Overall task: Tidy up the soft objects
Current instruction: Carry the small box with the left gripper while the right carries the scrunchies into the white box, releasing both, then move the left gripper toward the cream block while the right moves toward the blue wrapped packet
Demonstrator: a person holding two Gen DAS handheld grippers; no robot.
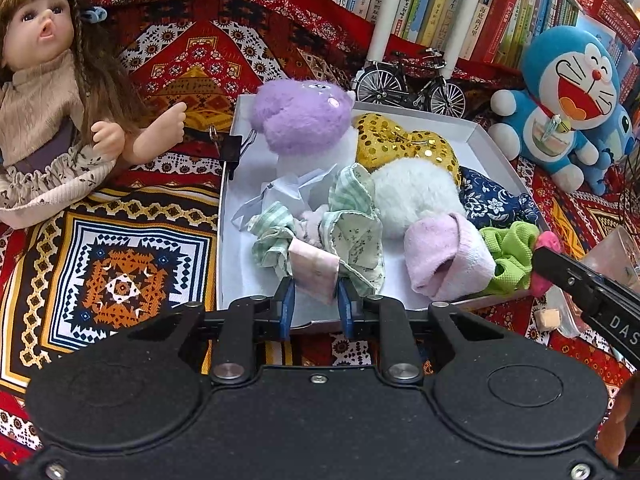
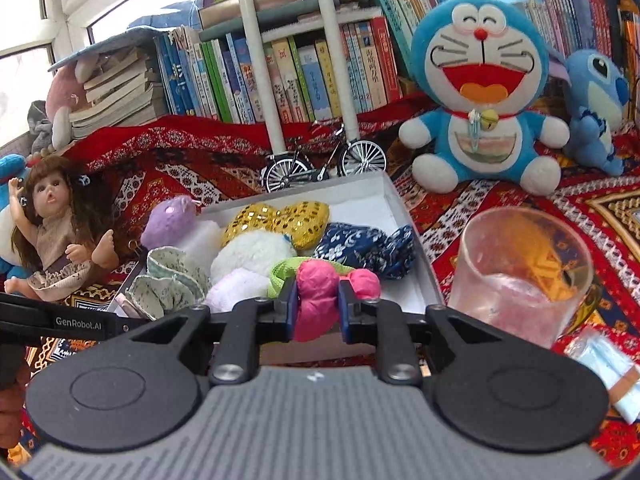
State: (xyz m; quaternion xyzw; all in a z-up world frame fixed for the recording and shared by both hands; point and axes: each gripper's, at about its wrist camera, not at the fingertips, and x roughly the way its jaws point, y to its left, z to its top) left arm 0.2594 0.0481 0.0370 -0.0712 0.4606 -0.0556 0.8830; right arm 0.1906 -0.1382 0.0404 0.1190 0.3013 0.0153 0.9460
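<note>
A white box (image 1: 230,216) (image 2: 394,200) holds a purple plush (image 1: 300,114) (image 2: 170,222), a gold sequin heart (image 1: 404,142) (image 2: 280,218), a white plush (image 1: 416,196) (image 2: 252,254), a blue floral cloth (image 1: 494,200) (image 2: 364,248), a pink sock (image 1: 444,258) and a green cloth (image 1: 510,256). My left gripper (image 1: 316,300) is shut on a green-checked ruffled cloth item (image 1: 348,236) (image 2: 168,284) over the box's near side. My right gripper (image 2: 318,304) is shut on a pink soft object (image 2: 316,296) (image 1: 546,246) at the box's near right corner.
A doll (image 1: 48,92) (image 2: 56,224) sits left of the box. A model bicycle (image 1: 408,86) (image 2: 320,164) stands behind it. A Doraemon plush (image 1: 564,100) (image 2: 480,96) and a blue Stitch plush (image 2: 596,108) sit at the right. A clear plastic cup (image 2: 520,272) stands right of the box. Bookshelves (image 2: 280,72) line the back.
</note>
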